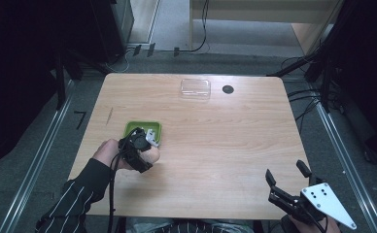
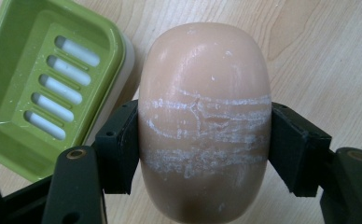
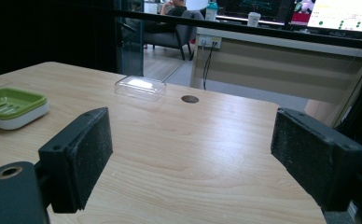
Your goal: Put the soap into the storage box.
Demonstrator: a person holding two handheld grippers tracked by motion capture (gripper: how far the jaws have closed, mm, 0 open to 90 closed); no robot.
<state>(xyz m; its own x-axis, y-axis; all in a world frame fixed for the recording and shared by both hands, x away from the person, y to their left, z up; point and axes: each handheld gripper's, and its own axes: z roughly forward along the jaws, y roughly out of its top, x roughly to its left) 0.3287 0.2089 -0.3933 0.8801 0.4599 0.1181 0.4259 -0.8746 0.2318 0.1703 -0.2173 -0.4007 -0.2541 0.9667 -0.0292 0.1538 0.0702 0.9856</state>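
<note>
In the high view, the left gripper (image 1: 145, 145) hovered at the near edge of the green soap dish (image 1: 130, 128) on the wooden table (image 1: 225, 136); a clear lid (image 1: 195, 89) lay far off, and the right gripper (image 1: 286, 182) hung spread and empty.

In the left gripper view, its jaws clamped a peach soap bar (image 2: 203, 121), oval and scratched white across its middle, just beside the slotted dish (image 2: 16, 60).

In the right gripper view, the jaws gaped over bare tabletop (image 3: 193, 154).

Scuffed waxy soap (image 2: 203, 121), glossy plastic dish (image 2: 44, 79), wood table (image 2: 319, 51).
</note>
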